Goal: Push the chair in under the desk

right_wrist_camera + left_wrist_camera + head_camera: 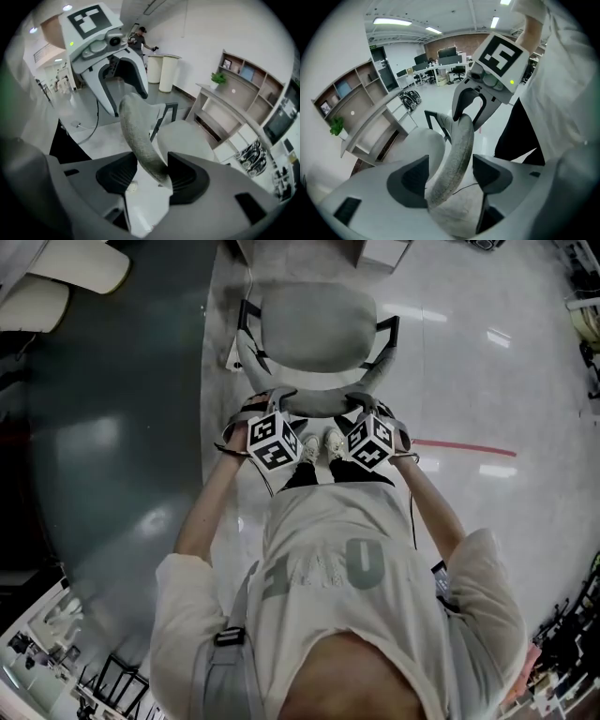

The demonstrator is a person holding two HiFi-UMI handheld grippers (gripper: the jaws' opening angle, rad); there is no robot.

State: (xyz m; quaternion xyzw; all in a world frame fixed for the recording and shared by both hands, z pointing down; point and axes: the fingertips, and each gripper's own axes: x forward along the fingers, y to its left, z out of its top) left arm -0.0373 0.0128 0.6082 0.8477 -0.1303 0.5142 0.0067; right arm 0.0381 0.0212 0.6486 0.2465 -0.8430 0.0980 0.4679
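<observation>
A grey office chair stands in front of me, its seat (pixel 309 324) beyond the curved top edge of its backrest (pixel 314 406). My left gripper (pixel 269 401) straddles that edge on the left, and my right gripper (pixel 366 401) straddles it on the right. In the left gripper view the backrest (pixel 459 150) runs between the left gripper's (pixel 450 174) pads with a gap at the right pad. In the right gripper view the backrest (pixel 136 126) lies against the right gripper's (pixel 151 176) right-hand pad, with a gap at the other. A wooden desk (pixel 370 126) with shelves stands beyond the seat (pixel 187 136).
A dark grey glossy surface (pixel 122 427) fills the left side of the head view. A red line (pixel 464 448) crosses the pale floor at the right. My shoes (pixel 321 442) are just behind the chair. Two white cylinders (pixel 164 70) and a person (pixel 140 37) are far off.
</observation>
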